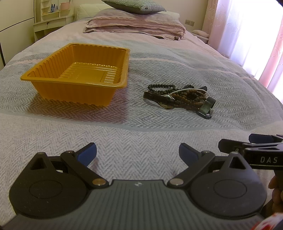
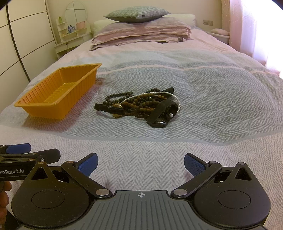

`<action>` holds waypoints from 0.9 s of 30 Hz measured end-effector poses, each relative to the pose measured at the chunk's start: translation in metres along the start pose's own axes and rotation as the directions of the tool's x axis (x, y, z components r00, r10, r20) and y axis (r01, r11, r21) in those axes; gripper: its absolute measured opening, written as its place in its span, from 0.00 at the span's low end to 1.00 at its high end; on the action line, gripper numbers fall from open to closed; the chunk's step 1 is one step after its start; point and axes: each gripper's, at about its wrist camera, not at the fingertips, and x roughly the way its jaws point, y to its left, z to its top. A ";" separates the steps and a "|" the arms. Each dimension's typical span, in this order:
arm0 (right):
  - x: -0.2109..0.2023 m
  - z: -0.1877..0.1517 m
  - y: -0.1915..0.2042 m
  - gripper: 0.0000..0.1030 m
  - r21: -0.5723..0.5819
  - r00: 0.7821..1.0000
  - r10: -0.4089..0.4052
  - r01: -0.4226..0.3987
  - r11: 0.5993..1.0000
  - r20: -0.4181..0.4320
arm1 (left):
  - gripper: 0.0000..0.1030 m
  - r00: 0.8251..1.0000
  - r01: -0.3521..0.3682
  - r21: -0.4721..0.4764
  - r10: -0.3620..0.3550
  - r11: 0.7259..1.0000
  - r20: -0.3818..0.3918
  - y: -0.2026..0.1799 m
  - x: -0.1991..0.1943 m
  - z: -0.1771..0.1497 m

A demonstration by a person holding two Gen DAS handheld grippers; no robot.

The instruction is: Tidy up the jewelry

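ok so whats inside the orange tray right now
Nothing: the orange tray shows only its bare ribbed floor. The jewelry pile lies outside it on the bedspread. In the right wrist view the near wall hides part of the floor; the left wrist view shows it clear.

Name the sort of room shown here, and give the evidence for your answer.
Most likely a bedroom: a made bed with stacked pillows, and a dressing table with a round mirror against the wall.

Glossy ribbed plastic tray (image 1: pixel 77 74); matt beaded jewelry pile (image 2: pixel 139 106); woven herringbone cloth bedspread (image 1: pixel 141 141).
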 end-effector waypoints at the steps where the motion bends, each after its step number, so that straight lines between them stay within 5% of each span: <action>1: 0.000 0.000 0.000 1.00 0.000 1.000 0.000 0.000 1.000 0.000 | 0.96 1.000 0.001 0.000 -0.001 1.000 -0.001 0.000 0.000 0.000; 27: 0.001 0.001 -0.001 1.00 0.002 1.000 0.001 -0.001 1.000 0.001 | 0.96 1.000 0.011 -0.005 -0.011 1.000 -0.002 0.000 0.003 0.000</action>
